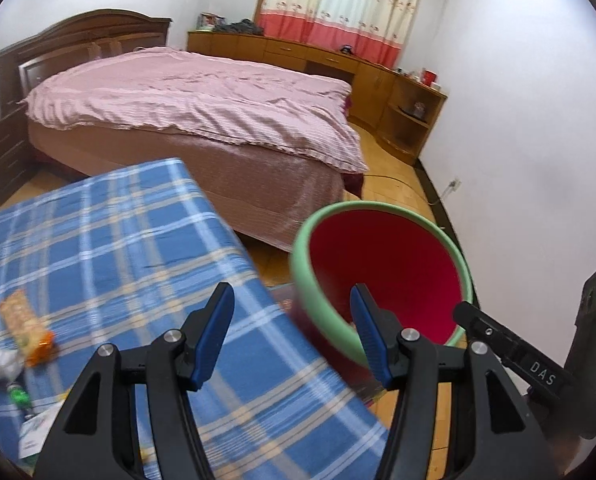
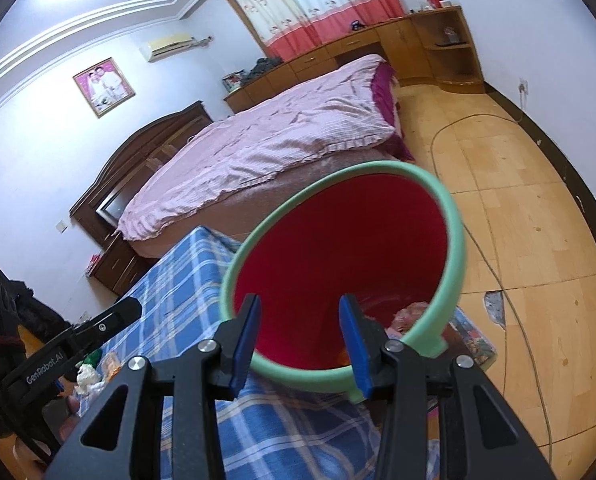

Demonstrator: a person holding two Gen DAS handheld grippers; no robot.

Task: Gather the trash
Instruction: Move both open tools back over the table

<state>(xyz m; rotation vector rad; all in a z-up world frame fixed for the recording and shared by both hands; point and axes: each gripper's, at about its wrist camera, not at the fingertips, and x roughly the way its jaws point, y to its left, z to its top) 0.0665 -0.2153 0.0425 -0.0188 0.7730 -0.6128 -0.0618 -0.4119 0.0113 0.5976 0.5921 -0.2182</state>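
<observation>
Where the table (image 1: 110,240) ends, the bin (image 2: 454,240) stands beside it.

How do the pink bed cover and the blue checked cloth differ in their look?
The pink bed cover has one plain colour, while the blue checked cloth shows crossing white and tan stripes. The pink cover is wrinkled; the blue cloth lies flat. Wrappers lie on the blue cloth; none show on the pink cover. Both drape over an edge.
</observation>
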